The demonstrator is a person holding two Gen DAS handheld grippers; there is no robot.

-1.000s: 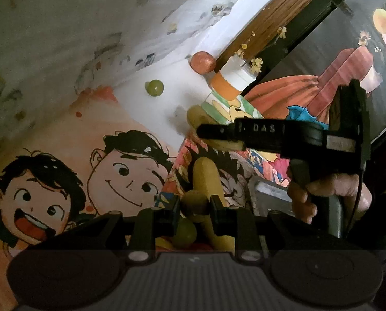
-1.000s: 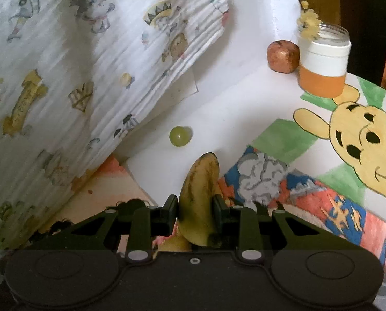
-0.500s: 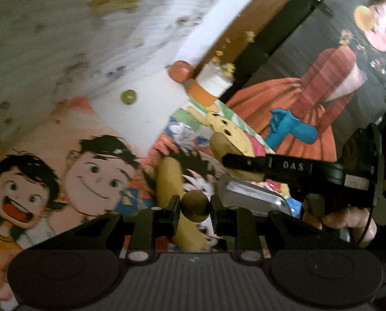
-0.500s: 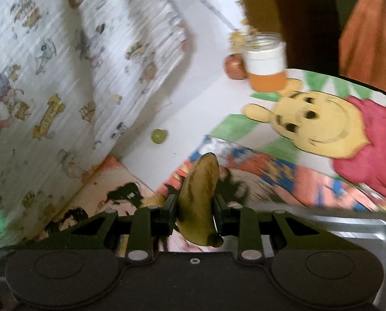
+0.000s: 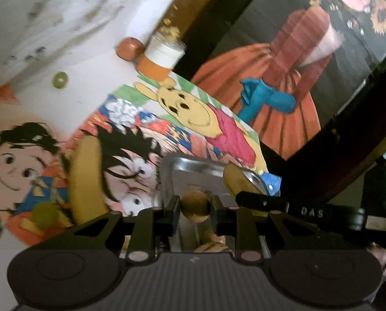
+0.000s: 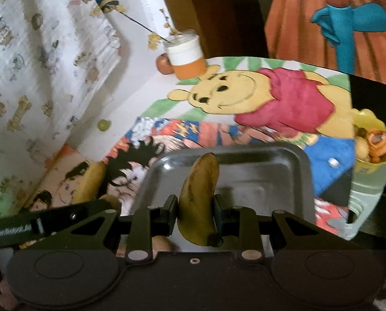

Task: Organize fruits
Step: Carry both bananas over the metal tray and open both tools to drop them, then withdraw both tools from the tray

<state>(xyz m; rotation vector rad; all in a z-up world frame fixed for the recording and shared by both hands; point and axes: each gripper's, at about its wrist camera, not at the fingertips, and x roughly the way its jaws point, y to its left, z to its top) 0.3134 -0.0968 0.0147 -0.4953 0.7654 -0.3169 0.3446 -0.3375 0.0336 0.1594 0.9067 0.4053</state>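
My left gripper (image 5: 195,209) is shut on a small round brownish fruit (image 5: 194,202), held just above the near end of a steel tray (image 5: 193,167). My right gripper (image 6: 196,208) is shut on a spotted yellow banana (image 6: 199,189) that points out over the same tray (image 6: 268,165). In the left wrist view that banana's tip (image 5: 234,180) shows over the tray's right rim. A second banana (image 5: 85,176) lies on the cartoon mat left of the tray, with a round green fruit (image 5: 45,215) by its near end. A small green fruit (image 6: 102,124) sits further back.
A reddish apple (image 6: 164,63) and an orange-and-white jar (image 6: 187,55) stand at the back by the patterned cloth wall (image 6: 24,77). A yellow bowl (image 6: 374,142) of small items sits right of the tray. Another orange-brown fruit (image 6: 161,246) lies under my right gripper.
Both grippers have swung to the right with their fruits, from over the cartoon mat to over the steel tray. The tray has come into view in front of both.
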